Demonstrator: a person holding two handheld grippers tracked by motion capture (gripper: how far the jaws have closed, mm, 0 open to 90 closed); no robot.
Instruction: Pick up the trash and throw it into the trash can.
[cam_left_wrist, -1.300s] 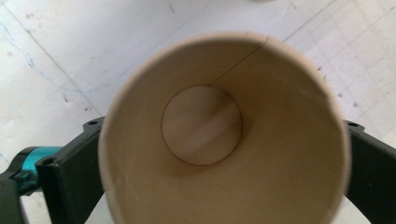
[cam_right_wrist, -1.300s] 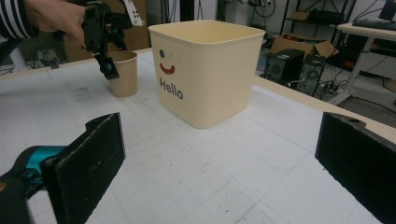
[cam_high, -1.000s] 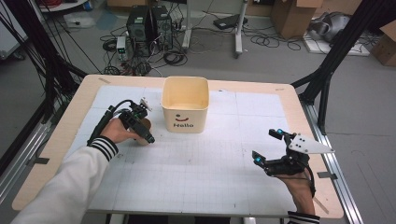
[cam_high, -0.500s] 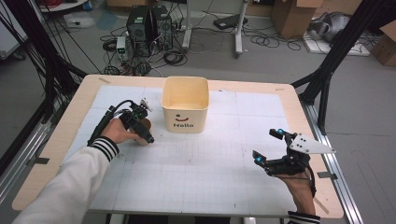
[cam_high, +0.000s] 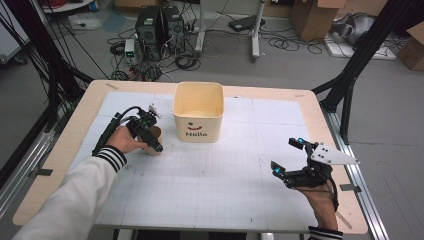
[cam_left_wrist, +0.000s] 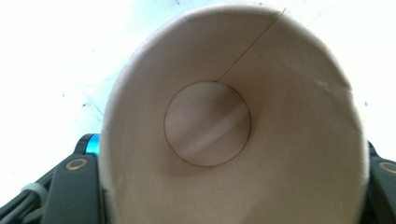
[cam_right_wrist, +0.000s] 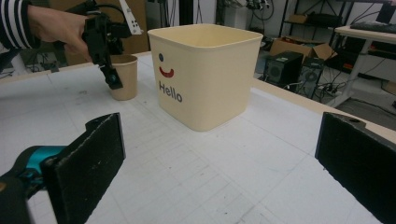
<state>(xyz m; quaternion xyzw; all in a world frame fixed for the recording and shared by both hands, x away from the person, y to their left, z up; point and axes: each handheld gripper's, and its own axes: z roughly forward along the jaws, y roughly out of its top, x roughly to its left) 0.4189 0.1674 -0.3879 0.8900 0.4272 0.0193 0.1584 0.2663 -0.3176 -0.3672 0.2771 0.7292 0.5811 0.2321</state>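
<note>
Paper cup (cam_high: 152, 141) standing upright on the surface (cam_high: 210, 185), just left of the "Hello" bin (cam_high: 198, 112) and apart from it. The left gripper (cam_high: 150, 140) comes down over the cup; its fingers have just been closing and now clasp the cup's wall between them. In the high view the hand and gripper body hide most of the cup, leaving a sliver of its side. The left gripper view looks straight into the cup (cam_left_wrist: 233, 135), showing its round base and wall seam; the fingers are cut off at the lower corners. The right gripper (cam_high: 292, 160) rests well right of the bin, its fingers (cam_right_wrist: 88, 163) spread wide with nothing between them. The right gripper view shows the cup (cam_right_wrist: 124, 77) and bin (cam_right_wrist: 205, 74) from the side.
</note>
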